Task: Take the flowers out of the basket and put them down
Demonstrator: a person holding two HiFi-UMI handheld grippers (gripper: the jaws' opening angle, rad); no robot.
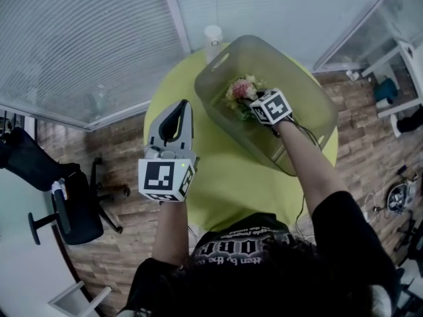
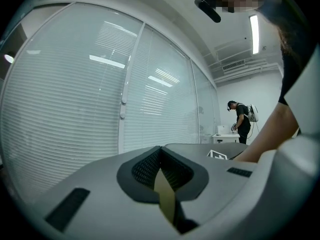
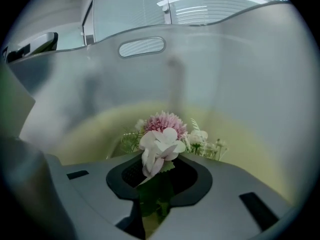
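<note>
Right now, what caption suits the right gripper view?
The right claw grips the flowers inside the translucent basket.

Diffuse daylight through blinds (image 1: 86, 45); ceiling strip light (image 2: 255, 31) glares. Gripper views fisheye-bent, corners black; flowers (image 3: 161, 143) and foreground soft. Head view dimmer, shadows faint.

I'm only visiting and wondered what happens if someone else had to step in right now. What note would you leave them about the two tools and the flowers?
Left tool: shut, empty, held level over the green table, beside the basket.
Right tool: angled down into the basket, shut on the stems of the flowers.
Flowers: inside the basket, not yet lifted out. The basket stands on the table.
Done: flowers gripped.
Left: lift them clear of the basket and put them down, probably on the bare table.
</note>
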